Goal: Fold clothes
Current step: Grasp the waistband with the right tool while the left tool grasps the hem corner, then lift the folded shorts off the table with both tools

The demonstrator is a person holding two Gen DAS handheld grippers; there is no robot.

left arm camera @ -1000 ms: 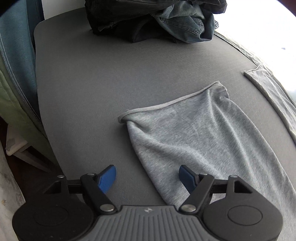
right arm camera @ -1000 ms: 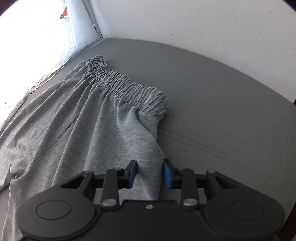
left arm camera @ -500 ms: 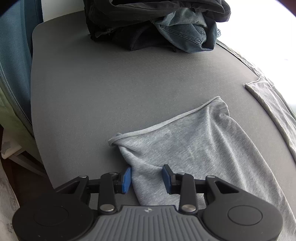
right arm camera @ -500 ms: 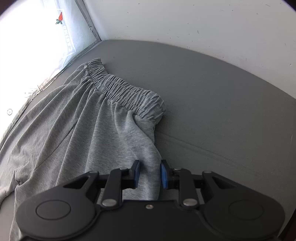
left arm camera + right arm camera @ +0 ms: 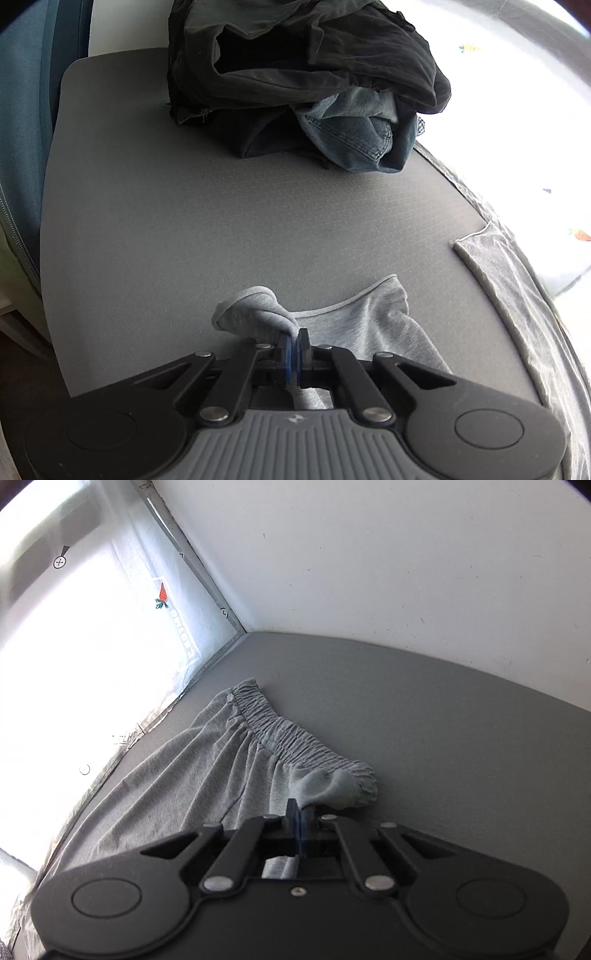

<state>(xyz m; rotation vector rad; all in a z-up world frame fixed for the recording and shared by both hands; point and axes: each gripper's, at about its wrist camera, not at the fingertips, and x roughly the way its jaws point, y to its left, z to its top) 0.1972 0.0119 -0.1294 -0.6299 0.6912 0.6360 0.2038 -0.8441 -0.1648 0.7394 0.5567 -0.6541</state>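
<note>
Left wrist view shows the left gripper [image 5: 294,341] with its jaws closed on a bunched corner of the grey shorts [image 5: 384,325], at the leg hem, the pinched cloth puffing out toward 11 o'clock of the jaws. Right wrist view shows the right gripper [image 5: 301,810] with its jaws clamped on the same shorts just below the gathered waistband [image 5: 295,738], which runs off toward 11 o'clock. Both pairs of jaws have just been closing, with cloth between them. The shorts lie spread on the grey tabletop [image 5: 221,221]; a heap of dark clothes and jeans [image 5: 306,85] sits well apart at 12 o'clock in the left view. The jersey looks light, soft and limp, so it will likely sag between the two grips and stretch if pulled hard. Hem corner and waistband side seem sound places to hold, as seams there resist slipping.
</note>
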